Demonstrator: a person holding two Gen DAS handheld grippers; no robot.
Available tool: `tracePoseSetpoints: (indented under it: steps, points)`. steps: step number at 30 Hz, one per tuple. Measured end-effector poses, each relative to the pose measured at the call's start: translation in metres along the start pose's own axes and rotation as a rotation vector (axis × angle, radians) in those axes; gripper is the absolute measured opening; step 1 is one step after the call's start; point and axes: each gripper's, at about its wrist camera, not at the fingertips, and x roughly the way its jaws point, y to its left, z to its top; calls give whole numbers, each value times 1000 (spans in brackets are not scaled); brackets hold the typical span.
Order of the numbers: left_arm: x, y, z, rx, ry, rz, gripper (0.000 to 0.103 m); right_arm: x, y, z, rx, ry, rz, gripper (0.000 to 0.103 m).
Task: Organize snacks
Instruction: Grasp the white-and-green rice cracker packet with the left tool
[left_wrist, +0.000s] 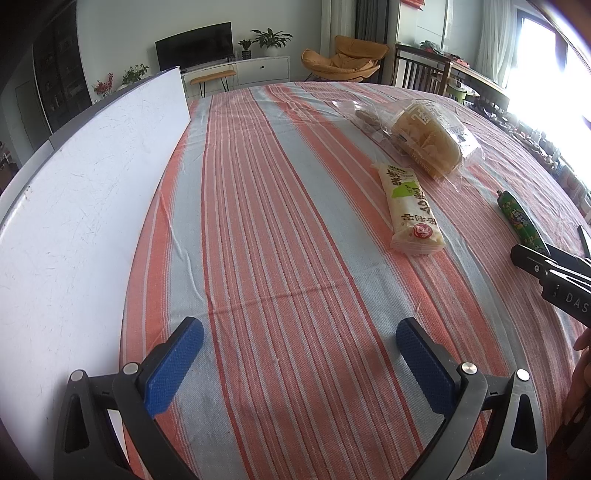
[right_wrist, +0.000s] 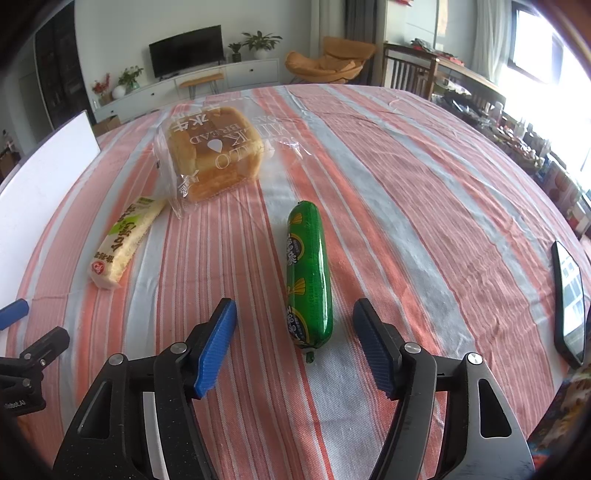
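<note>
1. Snacks lie on the worktop (right_wrist: 424, 192), which has a striped cloth on it. There are three: a green sausage (right_wrist: 308, 273), a long pale snack pack (right_wrist: 123, 240) and a bag of bread (right_wrist: 214, 151).
2. The right gripper (right_wrist: 295, 347) is open. Its blue pads (right_wrist: 218, 347) sit on each side of the near end of the green sausage, but they do not touch it.
3. The left gripper (left_wrist: 299, 365) is open too. It holds nothing, and only cloth lies between its pads. A white board (left_wrist: 74, 206) lies just beside it.
4. The long pale snack pack lies between the bread and the left gripper. The bread bag is far back, with the pale pack's far end just beside it.
5. A dark phone (right_wrist: 569, 299) lies near the right edge of the worktop.
6. What could go wrong:
   - The sausage is round and shiny, so I think it could slip or roll away if the pads close on just the tip.
   - A hard squeeze might squash it.
   - The bread is soft. A tight grip could crush it or tear the thin bag.
   - A wide swing to the right might bump the phone.
</note>
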Motion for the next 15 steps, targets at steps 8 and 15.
tracePoseSetpoints:
  steps: [8, 15]
  points:
    - [-6, -2, 44, -103, 11, -152, 102, 0, 0, 0, 0, 0, 0, 69]
    - [24, -58, 86, 62, 60, -106, 84, -1, -3, 0, 8, 1, 7, 69]
